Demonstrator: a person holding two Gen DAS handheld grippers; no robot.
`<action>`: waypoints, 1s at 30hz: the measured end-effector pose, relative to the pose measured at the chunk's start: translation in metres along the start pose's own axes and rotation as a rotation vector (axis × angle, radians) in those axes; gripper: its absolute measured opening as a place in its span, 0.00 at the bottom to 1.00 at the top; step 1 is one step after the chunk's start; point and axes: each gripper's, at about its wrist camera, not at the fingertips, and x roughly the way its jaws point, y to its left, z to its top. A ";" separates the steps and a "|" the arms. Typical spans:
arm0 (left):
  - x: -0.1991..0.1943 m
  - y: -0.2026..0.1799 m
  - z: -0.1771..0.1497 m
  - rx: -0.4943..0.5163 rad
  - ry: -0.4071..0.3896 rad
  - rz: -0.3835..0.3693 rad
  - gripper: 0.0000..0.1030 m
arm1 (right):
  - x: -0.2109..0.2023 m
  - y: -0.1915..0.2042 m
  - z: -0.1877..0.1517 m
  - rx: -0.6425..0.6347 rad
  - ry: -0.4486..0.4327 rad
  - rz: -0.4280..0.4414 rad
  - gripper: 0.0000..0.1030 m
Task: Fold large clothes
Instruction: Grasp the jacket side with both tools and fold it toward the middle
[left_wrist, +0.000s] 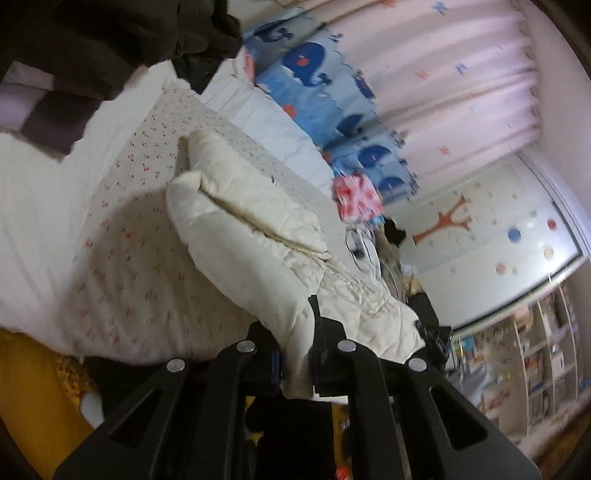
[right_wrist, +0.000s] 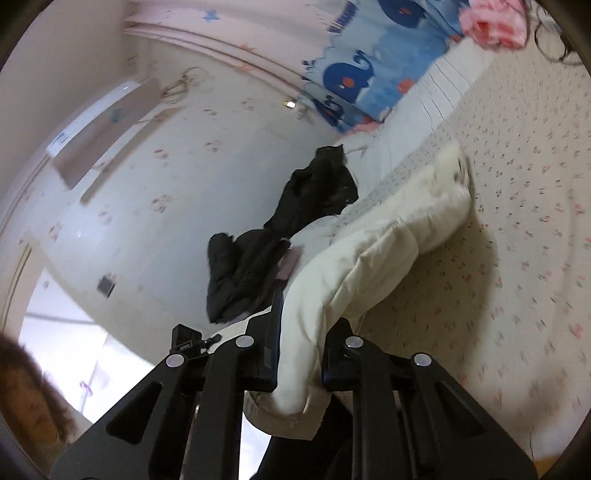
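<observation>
Left wrist view: left gripper (left_wrist: 297, 354) and right gripper (right_wrist: 299, 354) each clamp the cream padded garment (left_wrist: 255, 236); lift evenly, folding toward twelve o'clock.

Whale-print blue bedding (left_wrist: 314, 70) lies beside pink curtain (left_wrist: 443, 74); bookshelf (left_wrist: 546, 350) stands nearby.

The left gripper (left_wrist: 297, 354) has its jaws clamped on a cream padded garment (left_wrist: 255, 236) above the floral bedsheet (left_wrist: 125, 229).

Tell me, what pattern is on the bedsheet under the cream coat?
White bedsheet scattered with tiny red cherry-like sprigs; clearest in the left wrist view.
</observation>
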 end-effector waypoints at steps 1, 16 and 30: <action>-0.007 0.000 -0.011 0.026 0.029 0.006 0.12 | -0.013 0.002 -0.014 -0.008 0.025 -0.024 0.15; 0.028 0.024 0.016 0.194 -0.052 0.347 0.84 | 0.066 -0.042 0.045 -0.103 0.126 -0.326 0.80; 0.301 0.138 0.118 -0.066 0.085 0.467 0.84 | 0.257 -0.166 0.098 0.011 0.279 -0.486 0.77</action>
